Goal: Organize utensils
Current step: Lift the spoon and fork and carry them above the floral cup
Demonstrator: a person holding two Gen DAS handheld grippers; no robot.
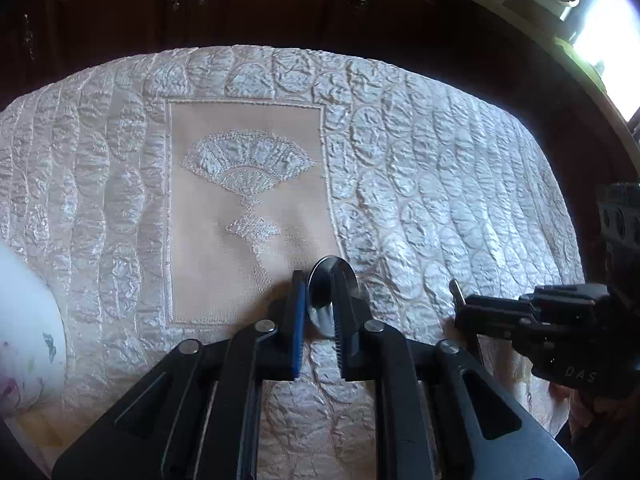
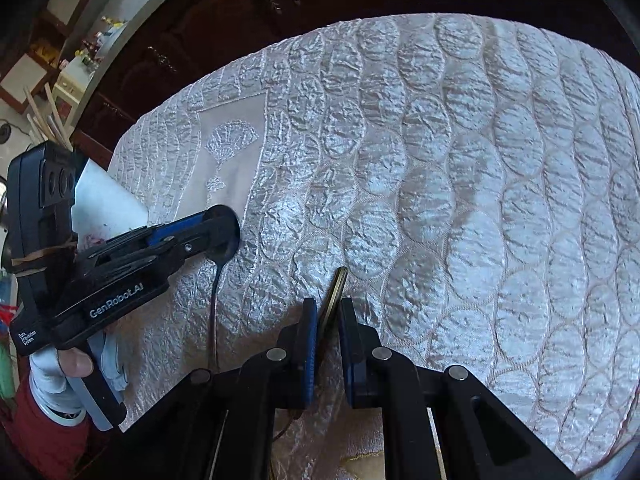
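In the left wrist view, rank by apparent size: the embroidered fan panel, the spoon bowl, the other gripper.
1. Embroidered fan panel, clearly largest.
2. Right gripper with its body, though nearness at the frame edge inflates it.
3. Spoon bowl, smallest, partly hidden between the left gripper fingers.

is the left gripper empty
No, the left gripper is shut on a spoon, its bowl standing between the pads.

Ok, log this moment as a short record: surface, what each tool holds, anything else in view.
surface: quilted, shiny cream tablecloth with an embroidered fan panel
left tool: shut on the bowl of a shiny metal spoon
right tool: shut on a thin, flat metal utensil, type unclear
other: white floral ceramic piece at the left edge
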